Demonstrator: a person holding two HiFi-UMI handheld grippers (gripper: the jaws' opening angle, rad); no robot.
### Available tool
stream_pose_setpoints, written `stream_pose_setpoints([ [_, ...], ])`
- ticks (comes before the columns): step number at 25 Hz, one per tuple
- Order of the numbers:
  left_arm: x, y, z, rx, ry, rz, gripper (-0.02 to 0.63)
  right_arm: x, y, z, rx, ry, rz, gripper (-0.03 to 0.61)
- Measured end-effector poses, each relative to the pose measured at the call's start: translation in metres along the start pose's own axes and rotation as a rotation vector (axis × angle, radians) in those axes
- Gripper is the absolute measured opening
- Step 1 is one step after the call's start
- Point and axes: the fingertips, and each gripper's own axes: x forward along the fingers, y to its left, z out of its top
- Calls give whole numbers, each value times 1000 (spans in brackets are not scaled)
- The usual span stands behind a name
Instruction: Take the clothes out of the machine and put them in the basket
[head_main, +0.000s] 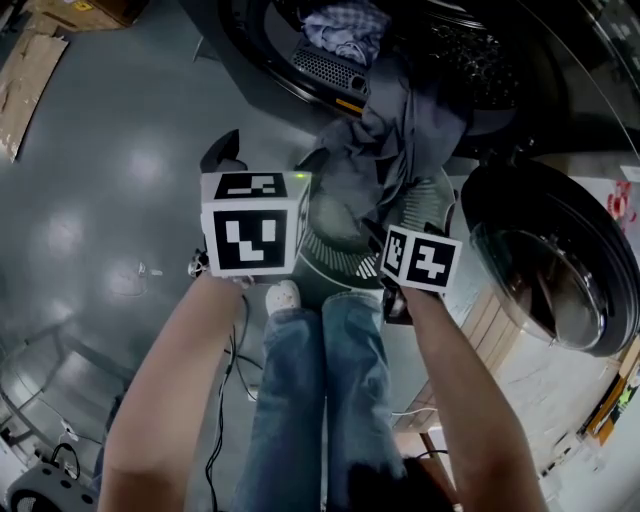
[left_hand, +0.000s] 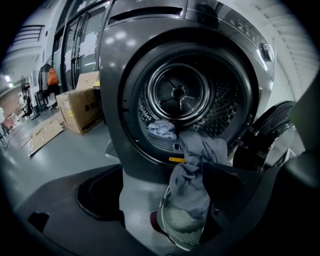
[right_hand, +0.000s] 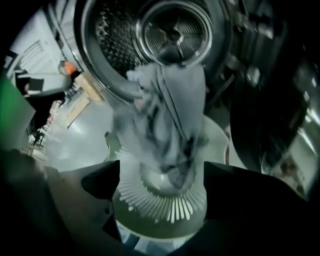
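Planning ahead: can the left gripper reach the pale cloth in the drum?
Probably yes: the left gripper is open and empty, and the grey garment hangs beside the pale cloth, not over it.

Machine (left_hand: 115, 100): dk gunmetal grey, glossy front; drum (left_hand: 177, 92) silvery metal w/ a dotted perforation pattern. Small sticker (left_hand: 176, 160) on the door rim: yellow. Grey garment (left_hand: 192, 170): plain mid slate-grey, no print. Checked cloth (head_main: 345, 30) inside: pale blue & white check. Basket (right_hand: 160, 210): pale greenish-white w/ a ring of thin vertical slats. Left marker cube (head_main: 250, 237) and right marker cube (head_main: 422, 258): white faces w/ blk square-block patterns. Jeans (head_main: 320, 400): faded blue denim. Shoe (head_main: 283, 296): white. Floor (head_main: 110, 180): grey, shiny w/ light patches. Cardboard box (left_hand: 80, 107): brown.
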Motion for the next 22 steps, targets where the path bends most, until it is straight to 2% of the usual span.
stream_pose_setpoints([
  [3, 1, 1, 3, 2, -3, 5, 497, -4, 9, 46, -76, -130, 26, 507],
  [6, 3, -1, 7, 14, -7, 1, 495, -5, 14, 94, -142, -218, 21, 508],
  [9, 7, -2, 11, 20, -12, -5, 494, -7, 13, 140, -126, -283, 4, 508],
  [13, 15, -5, 14, 28, -6, -9, 494, -13, 4, 189, -105, -374, -71, 508],
  [16, 22, -7, 18, 37, -6, -15, 494, -4, -2, 215, -184, -362, -147, 508],
  [19, 28, -6, 21, 42, -8, -21, 494, 12, -14, 221, -239, -286, -215, 508],
  [22, 34, -2, 23, 46, -7, -17, 494, 30, -18, 218, -259, -226, -195, 506],
])
